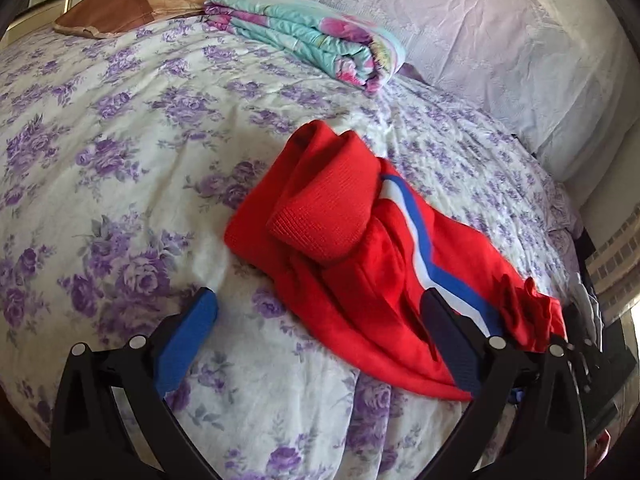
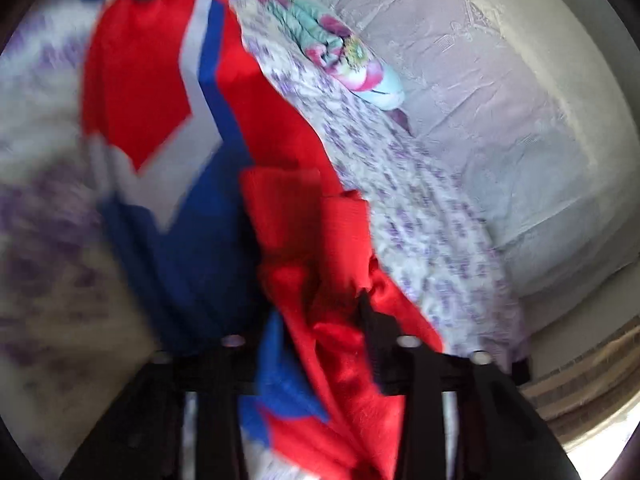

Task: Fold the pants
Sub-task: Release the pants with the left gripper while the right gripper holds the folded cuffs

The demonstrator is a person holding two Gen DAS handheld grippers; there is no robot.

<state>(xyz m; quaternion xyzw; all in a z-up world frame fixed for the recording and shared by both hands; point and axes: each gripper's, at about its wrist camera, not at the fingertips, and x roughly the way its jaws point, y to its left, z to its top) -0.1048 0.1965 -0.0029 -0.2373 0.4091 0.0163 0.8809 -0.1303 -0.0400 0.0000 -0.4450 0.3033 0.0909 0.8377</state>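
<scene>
Red pants (image 1: pixel 360 248) with a blue and white side stripe lie bunched on the floral bed (image 1: pixel 120 160), a ribbed cuff folded on top. My left gripper (image 1: pixel 320 312) is open just above the bed; its right finger (image 1: pixel 444 332) is over the pants' near edge, its left finger (image 1: pixel 188 340) over bare sheet. In the blurred right wrist view my right gripper (image 2: pixel 312 320) is shut on the pants (image 2: pixel 168 112), the red and blue cloth bunched between the fingers and stretching away to the upper left.
A folded turquoise and pink floral quilt (image 1: pixel 312 36) and a brown pillow (image 1: pixel 120 8) lie at the far side of the bed. A lilac padded headboard or wall (image 1: pixel 500 48) runs along the right. The bed's right edge (image 1: pixel 576 224) drops off.
</scene>
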